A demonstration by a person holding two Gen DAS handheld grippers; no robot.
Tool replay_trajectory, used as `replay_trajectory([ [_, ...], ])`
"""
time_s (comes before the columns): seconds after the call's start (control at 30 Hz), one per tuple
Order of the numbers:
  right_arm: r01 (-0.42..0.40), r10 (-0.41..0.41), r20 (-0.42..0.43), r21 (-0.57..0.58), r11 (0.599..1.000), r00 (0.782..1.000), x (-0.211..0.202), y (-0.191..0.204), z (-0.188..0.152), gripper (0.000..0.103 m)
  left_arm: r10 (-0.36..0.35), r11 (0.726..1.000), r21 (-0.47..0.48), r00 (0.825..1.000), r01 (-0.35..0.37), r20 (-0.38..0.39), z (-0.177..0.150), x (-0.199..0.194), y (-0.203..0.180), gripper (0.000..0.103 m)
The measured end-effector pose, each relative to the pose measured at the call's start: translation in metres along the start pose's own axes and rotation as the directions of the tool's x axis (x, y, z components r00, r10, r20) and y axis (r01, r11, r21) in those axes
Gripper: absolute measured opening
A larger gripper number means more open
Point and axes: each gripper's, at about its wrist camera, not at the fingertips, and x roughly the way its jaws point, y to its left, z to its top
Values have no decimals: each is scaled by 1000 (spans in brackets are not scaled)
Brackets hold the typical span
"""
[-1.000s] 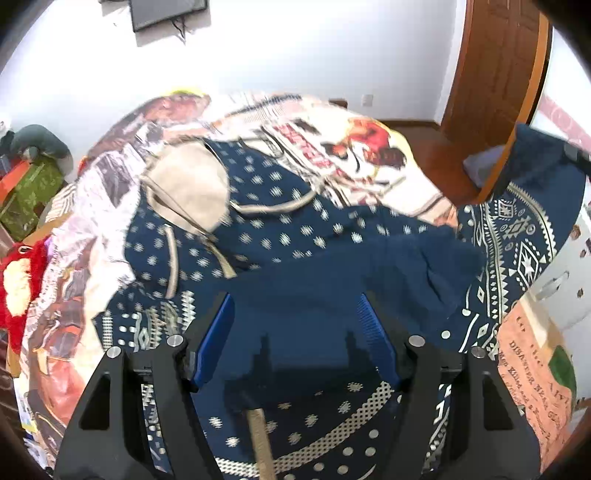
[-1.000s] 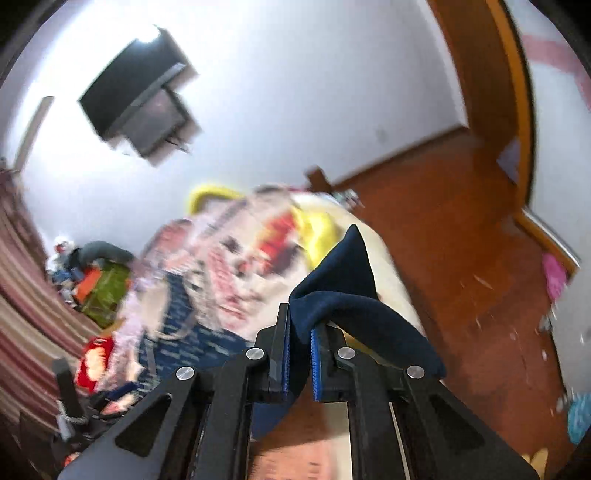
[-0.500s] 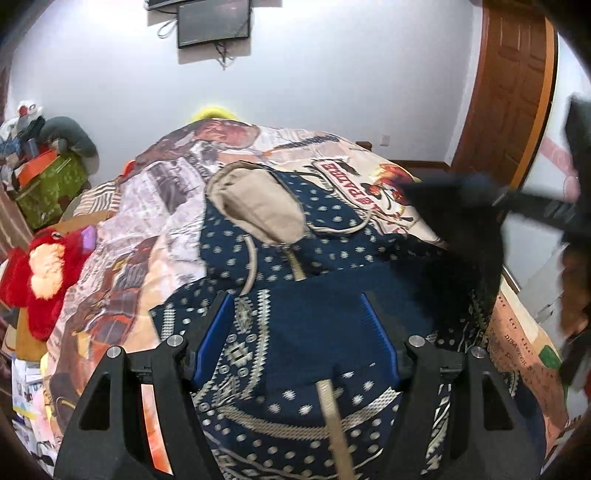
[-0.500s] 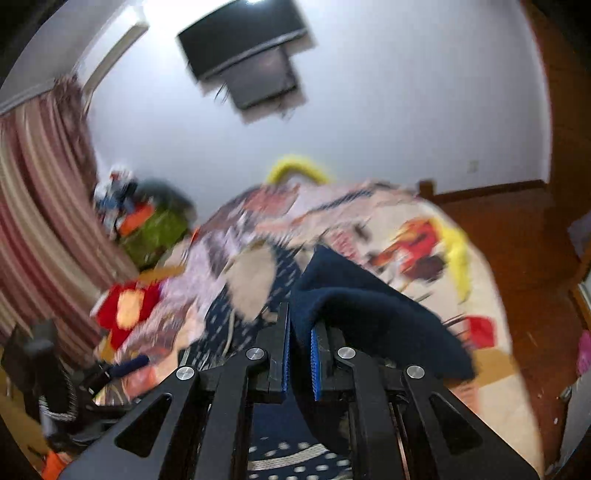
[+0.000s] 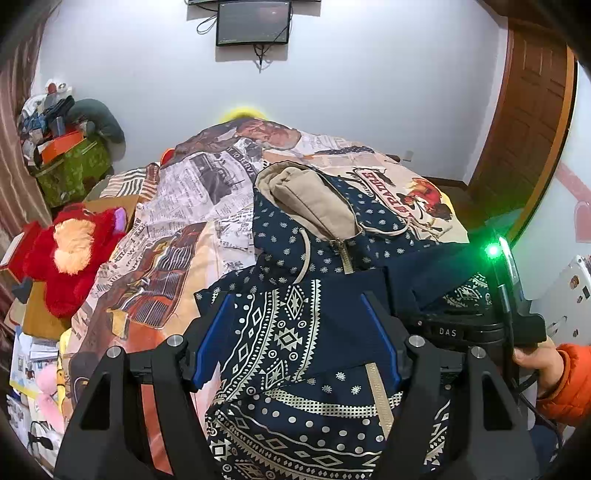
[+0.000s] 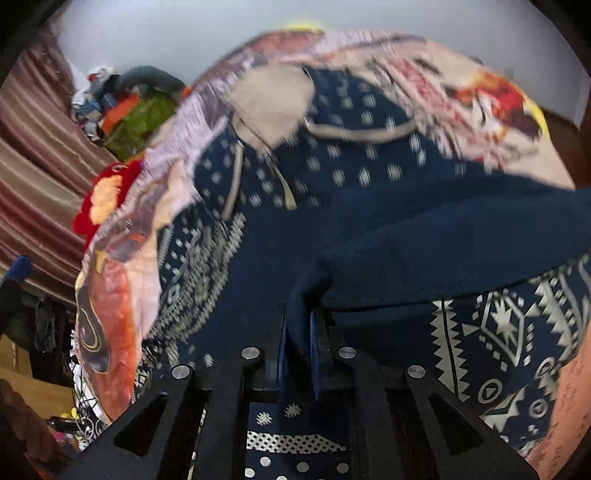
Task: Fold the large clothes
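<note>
My left gripper [image 5: 295, 339] hangs over the bed [image 5: 177, 236] with its blue pads [image 5: 212, 339] spread wide and nothing pressed between them; under the gap lies the patterned front of the hoodie [image 5: 295, 332]. The hoodie is navy with pale dots and geometric bands, laid face up on the printed bedspread, its tan-lined hood [image 5: 306, 199] toward the far wall and the zipper [image 5: 345, 254] running down toward me. A plain navy flap of the same garment crosses its right side, folded inward over the pattern.

My right gripper [image 6: 297, 354] is clamped tight on that plain navy fabric: a pinch of the sleeve [image 6: 443, 243] rises out from between the closed pads and spreads to the right, over the patterned body of the hoodie. In the left wrist view this gripper's black body [image 5: 480, 325], with a green light on it, sits just beside the left one, low at the hoodie's right edge, with my hand [image 5: 535, 362] in an orange cuff behind it.

A red plush toy [image 5: 70, 251] lies left of the bed, and a screen [image 5: 253, 22] hangs on the white wall.
</note>
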Motion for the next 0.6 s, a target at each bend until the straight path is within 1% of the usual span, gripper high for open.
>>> replay_trajectory([
  [0.07,4,-3,-39,21,1000,999,5,-5,0,8,2,1000,-1,1000,-2,0,0,-1,-2,68],
  [0.13,-1,3,-70,30,1000,998,5,-10,-1,12,5,1000,6,1000,-5,2,0,-2,-2,68],
  [0.17,-3,5,-74,29,1000,997,3,-12,-3,19,8,1000,15,1000,-8,5,1,-3,-5,68],
  [0.2,-1,3,-69,23,1000,998,-2,-14,-4,29,9,1000,22,1000,-9,7,1,-4,-7,68],
  [0.23,1,0,-60,16,1000,998,-8,-14,-6,36,10,999,33,1000,-10,10,2,-5,-12,68],
  [0.27,1,-1,-37,1,1000,999,-17,-15,-8,48,9,999,46,1000,-10,13,3,-7,-17,68],
  [0.3,-4,4,-15,-11,1000,1000,-26,-17,-10,57,7,998,56,1000,-8,15,4,-8,-22,68],
  [0.4,4,-3,45,-30,1000,999,-55,-26,-10,59,-5,996,88,1000,4,15,10,-8,-41,68],
  [0.47,12,-10,91,-18,1000,996,-77,-38,-10,59,-19,994,109,1000,18,8,17,-4,-57,68],
  [0.53,25,-25,143,0,1000,989,-102,-55,-13,60,-48,991,125,999,49,-9,22,3,-73,69],
  [0.6,65,-65,201,8,998,977,-129,-76,-17,64,-87,986,137,996,91,-38,27,14,-93,70],
])
